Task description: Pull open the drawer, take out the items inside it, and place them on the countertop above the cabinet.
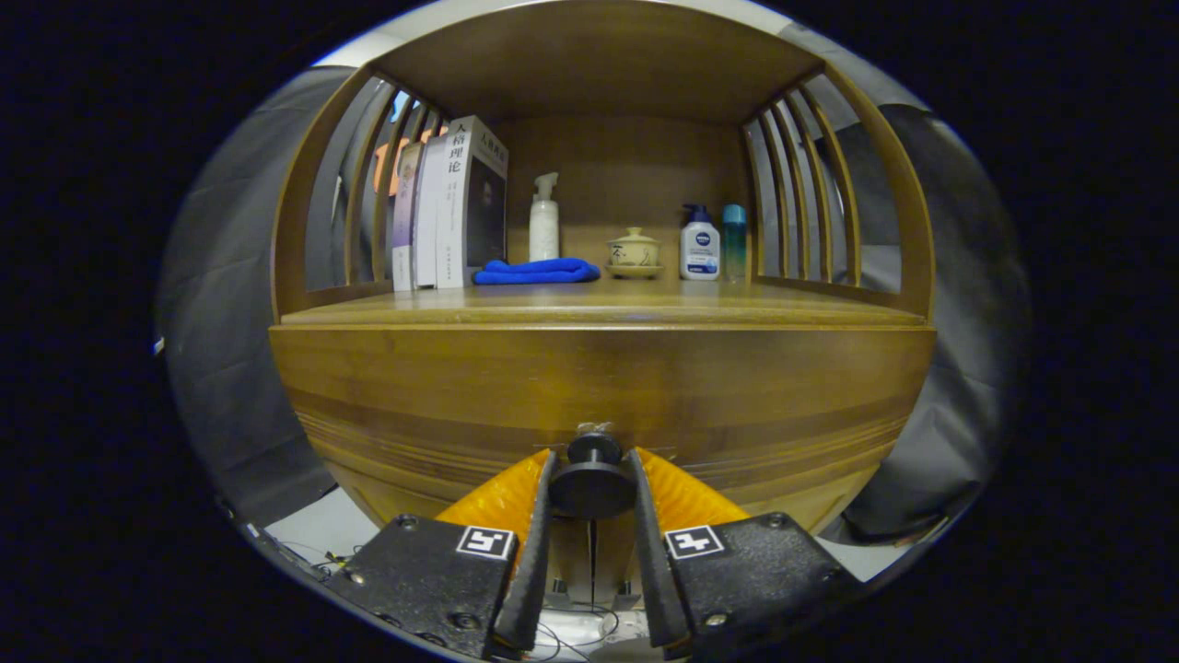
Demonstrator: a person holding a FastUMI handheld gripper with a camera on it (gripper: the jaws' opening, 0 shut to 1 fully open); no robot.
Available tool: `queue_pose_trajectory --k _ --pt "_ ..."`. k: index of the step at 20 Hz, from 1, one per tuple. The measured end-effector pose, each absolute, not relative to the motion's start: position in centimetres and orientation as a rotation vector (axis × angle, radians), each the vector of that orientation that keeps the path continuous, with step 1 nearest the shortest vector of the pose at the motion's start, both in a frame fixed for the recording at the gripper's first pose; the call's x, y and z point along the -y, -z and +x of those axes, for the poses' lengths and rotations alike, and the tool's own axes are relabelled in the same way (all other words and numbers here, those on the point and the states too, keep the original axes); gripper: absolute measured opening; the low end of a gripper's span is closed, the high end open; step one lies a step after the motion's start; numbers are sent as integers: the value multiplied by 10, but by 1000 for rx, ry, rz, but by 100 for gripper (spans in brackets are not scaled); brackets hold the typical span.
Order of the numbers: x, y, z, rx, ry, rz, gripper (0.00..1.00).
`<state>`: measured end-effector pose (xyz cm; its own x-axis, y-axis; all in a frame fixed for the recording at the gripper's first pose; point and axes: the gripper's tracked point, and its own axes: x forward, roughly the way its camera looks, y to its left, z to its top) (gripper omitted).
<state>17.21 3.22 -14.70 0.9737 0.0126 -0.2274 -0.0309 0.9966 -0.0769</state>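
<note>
Gripper (592, 479) pinching the drawer's black knob (593, 479)

Both fingers press the round knob between them, low on the wooden drawer front (599, 387). Above it, the countertop (599, 304) carries books (451, 207), a blue cloth (536, 271), a pump bottle (544, 221) and a lidded cup (634, 250).

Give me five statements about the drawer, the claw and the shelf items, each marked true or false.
1. The claw has its fingers on either side of the drawer knob. True.
2. The drawer front is pulled wide open. False: it looks closed.
3. A blue cloth lies on the countertop. True.
4. The books lie flat in a stack. False: they stand upright.
5. The lidded cup stands between the cloth and the white pump bottle. True.
</note>
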Motion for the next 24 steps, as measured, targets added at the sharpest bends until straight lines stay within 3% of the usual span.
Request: queue_pose_trajectory --k 6,24 --pt "-32 147 161 -230 -13 -63 42" --pt "-23 163 17 -227 -47 0 41"
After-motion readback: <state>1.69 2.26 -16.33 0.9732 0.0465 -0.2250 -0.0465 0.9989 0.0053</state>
